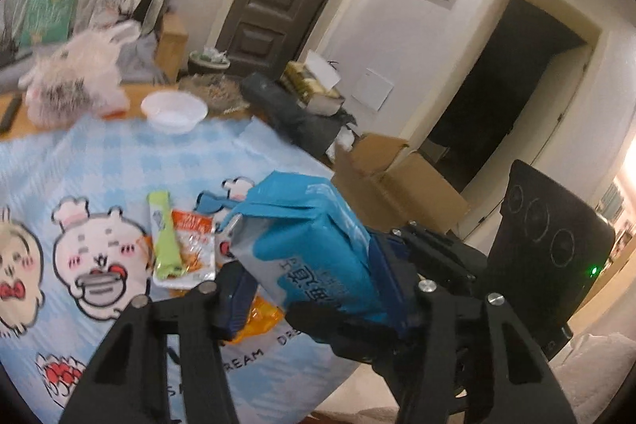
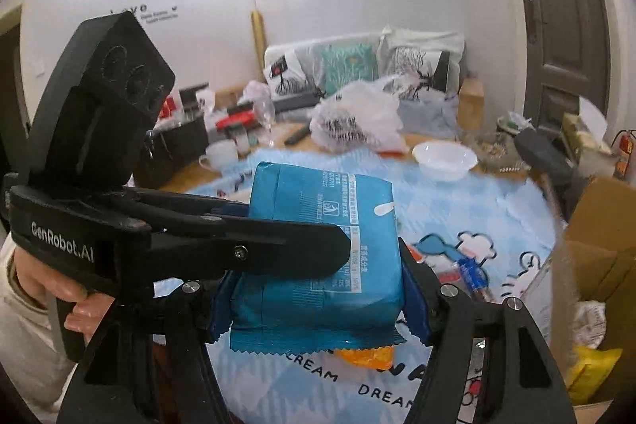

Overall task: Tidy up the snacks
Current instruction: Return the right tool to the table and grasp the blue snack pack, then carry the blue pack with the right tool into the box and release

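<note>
A blue snack packet is clamped between the blue pads of the right gripper and also gripped by the left gripper at its left edge. Behind the packet, a white bowl is seen on the tabletop; a cardboard box stands to its right.

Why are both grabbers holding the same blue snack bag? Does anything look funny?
Yes. The blue snack bag is held up above the table, pinched by both the right gripper and the left gripper at once, tilted. On the tablecloth a green packet lies across an orange one.
</note>
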Demonstrator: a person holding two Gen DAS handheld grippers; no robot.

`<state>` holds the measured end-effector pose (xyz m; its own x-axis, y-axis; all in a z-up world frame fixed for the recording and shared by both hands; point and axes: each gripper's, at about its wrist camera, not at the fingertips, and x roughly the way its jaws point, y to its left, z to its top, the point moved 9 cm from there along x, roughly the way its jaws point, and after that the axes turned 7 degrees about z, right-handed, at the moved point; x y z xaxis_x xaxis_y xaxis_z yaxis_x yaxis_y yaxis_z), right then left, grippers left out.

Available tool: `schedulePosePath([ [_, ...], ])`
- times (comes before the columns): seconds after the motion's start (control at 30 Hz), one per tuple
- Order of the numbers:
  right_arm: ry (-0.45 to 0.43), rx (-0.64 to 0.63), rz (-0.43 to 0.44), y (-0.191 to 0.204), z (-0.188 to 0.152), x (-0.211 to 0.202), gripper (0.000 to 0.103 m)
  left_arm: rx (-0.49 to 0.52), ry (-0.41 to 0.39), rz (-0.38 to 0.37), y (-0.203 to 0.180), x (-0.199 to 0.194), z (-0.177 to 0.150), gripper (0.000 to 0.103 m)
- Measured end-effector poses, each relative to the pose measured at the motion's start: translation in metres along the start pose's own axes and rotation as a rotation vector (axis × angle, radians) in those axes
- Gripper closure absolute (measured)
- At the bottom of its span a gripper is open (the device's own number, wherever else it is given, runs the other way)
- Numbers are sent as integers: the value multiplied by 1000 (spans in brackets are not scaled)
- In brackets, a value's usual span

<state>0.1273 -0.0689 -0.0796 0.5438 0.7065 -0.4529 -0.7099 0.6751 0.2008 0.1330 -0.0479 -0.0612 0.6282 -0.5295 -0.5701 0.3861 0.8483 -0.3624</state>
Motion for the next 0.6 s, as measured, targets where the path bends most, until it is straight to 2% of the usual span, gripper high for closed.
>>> schedulePosePath([
  [0.27,-73,25,-70,-40,17,-62,39,140,4,-19,-84,29,36,54],
  [0.43,-89,76,-165,-95,13,-108,39,220,60,-61,-141,79,49,54],
  [0.6,-36,138,-251,-151,-8,-134,39,284,150,-59,-179,137,45,54],
])
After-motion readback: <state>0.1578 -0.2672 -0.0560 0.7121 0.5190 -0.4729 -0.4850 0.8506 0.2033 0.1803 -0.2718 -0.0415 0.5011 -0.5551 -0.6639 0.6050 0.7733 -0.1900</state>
